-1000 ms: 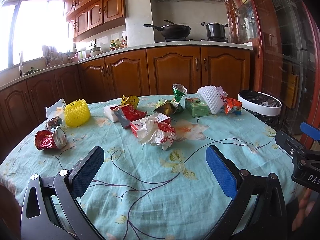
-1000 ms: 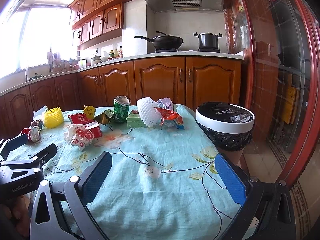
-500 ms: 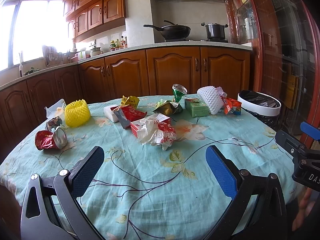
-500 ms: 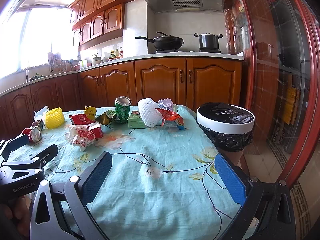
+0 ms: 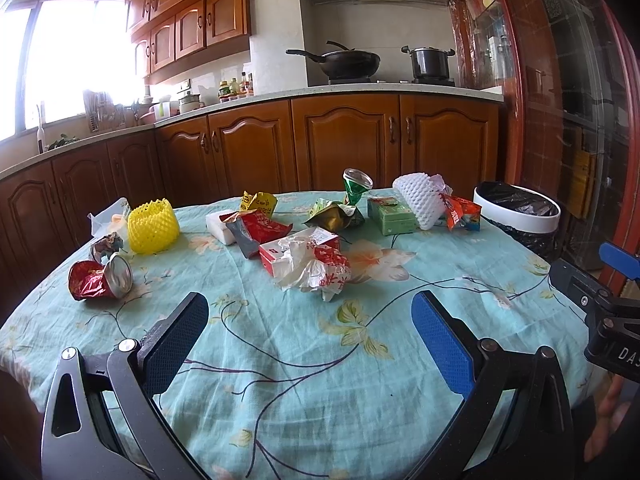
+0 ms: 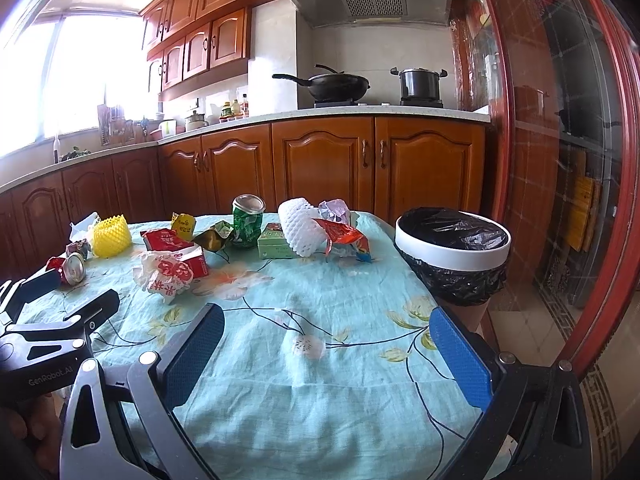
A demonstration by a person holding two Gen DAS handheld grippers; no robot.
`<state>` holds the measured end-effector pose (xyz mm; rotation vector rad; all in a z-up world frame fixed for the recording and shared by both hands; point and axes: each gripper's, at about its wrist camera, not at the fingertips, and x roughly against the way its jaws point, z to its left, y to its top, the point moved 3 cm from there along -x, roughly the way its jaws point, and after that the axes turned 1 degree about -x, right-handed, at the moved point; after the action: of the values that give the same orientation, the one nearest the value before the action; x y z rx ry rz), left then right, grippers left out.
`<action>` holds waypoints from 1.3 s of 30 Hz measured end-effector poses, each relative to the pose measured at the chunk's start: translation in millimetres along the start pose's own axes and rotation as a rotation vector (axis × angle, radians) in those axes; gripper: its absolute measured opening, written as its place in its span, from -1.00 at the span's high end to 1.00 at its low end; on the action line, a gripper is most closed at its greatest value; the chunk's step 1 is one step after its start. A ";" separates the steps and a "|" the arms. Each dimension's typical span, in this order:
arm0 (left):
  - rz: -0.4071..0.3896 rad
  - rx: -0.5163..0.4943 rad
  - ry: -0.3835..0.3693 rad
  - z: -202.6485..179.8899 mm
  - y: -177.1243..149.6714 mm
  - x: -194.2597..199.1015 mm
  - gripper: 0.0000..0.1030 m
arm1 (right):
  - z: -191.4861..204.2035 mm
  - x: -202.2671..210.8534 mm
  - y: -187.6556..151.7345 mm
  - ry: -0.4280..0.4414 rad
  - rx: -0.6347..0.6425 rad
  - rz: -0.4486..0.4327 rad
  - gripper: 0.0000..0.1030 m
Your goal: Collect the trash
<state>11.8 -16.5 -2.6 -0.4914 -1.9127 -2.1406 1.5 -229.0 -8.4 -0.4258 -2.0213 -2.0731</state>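
Table [image 5: 280, 360] w/ teal floral cloth, trash spread across far half. L to R: crushed red can [image 5: 100, 280] near left edge, yellow foam net [image 5: 153, 226] behind it, red wrapper [image 5: 260, 230], crumpled white bag [image 5: 314, 270] on a red box mid-table, green can [image 6: 248, 226] upright, green box [image 5: 390, 216], white foam net [image 5: 418, 200] leaning on it, orange snack bag [image 5: 460, 212]. Bin [image 6: 452, 256] w/ black liner just off table's right edge. Left gripper [image 5: 308, 336] wide open, empty, over bare cloth near front edge. Right gripper [image 6: 326, 356] also wide open, empty, closer to bin side.
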 end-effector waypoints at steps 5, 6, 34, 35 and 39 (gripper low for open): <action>0.002 0.000 -0.004 -1.1 0.9 -0.6 -1.00 | 0.4 0.0 0.4 0.000 0.000 0.001 -1.00; 0.001 0.000 -0.005 -0.7 0.6 -0.4 -1.00 | 0.4 -0.3 0.0 -0.001 0.001 0.000 -1.00; 0.152 0.055 -0.055 23.1 31.2 -64.0 -0.80 | -3.9 -61.2 39.5 0.209 -0.081 0.171 -0.90; 0.167 0.052 -0.063 23.1 33.3 -69.9 -0.80 | -5.9 -68.4 42.0 0.215 -0.093 0.188 -0.87; 0.202 0.028 -0.080 21.4 42.0 -89.1 -0.80 | -9.6 -96.1 53.0 0.219 -0.099 0.225 -0.73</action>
<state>111.8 -5.1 2.6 -0.7417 -1.8425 -1.9918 109.3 -244.9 7.3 -0.4031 -1.6718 -1.9909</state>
